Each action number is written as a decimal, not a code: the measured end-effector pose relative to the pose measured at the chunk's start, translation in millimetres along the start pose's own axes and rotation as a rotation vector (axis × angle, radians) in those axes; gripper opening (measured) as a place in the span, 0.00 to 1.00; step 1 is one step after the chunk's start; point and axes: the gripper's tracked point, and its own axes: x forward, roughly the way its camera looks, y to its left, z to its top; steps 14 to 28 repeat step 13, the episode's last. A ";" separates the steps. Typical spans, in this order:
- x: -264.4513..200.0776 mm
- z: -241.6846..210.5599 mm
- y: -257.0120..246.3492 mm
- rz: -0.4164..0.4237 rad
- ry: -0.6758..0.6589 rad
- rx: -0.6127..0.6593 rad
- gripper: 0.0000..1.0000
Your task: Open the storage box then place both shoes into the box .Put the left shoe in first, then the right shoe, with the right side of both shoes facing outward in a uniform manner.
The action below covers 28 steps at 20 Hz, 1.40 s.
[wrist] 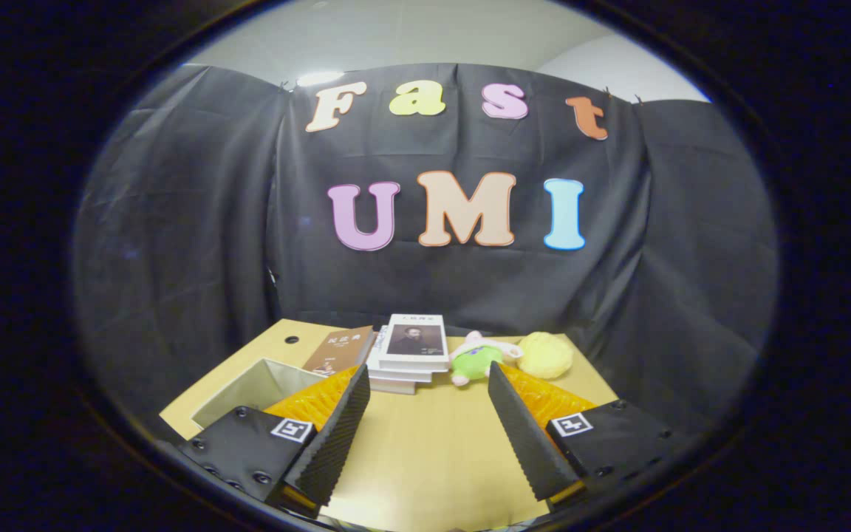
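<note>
My gripper (429, 414) hangs above the wooden table (425, 451), open, with a wide gap and bare tabletop between its two black ribbed fingers (337, 432). To the left, partly behind the left finger, stands a pale storage box (259, 388) with its top open and its inside in sight. The box's lower part is hidden by the gripper body.
Beyond the fingers lies a stack of white books (411, 355) with a brown book (340, 349) to its left. A green and pink plush toy (479, 358) and a yellow plush (546, 355) lie at the back right. The table's far edge meets the black cloth wall.
</note>
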 end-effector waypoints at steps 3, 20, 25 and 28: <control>-4.4 9.3 -22.1 -0.019 -0.064 -0.008 1.00; -11.7 21.2 -60.2 -0.052 -0.228 0.100 1.00; -11.7 21.2 -60.2 -0.052 -0.228 0.100 1.00; -11.7 21.2 -60.2 -0.052 -0.228 0.100 1.00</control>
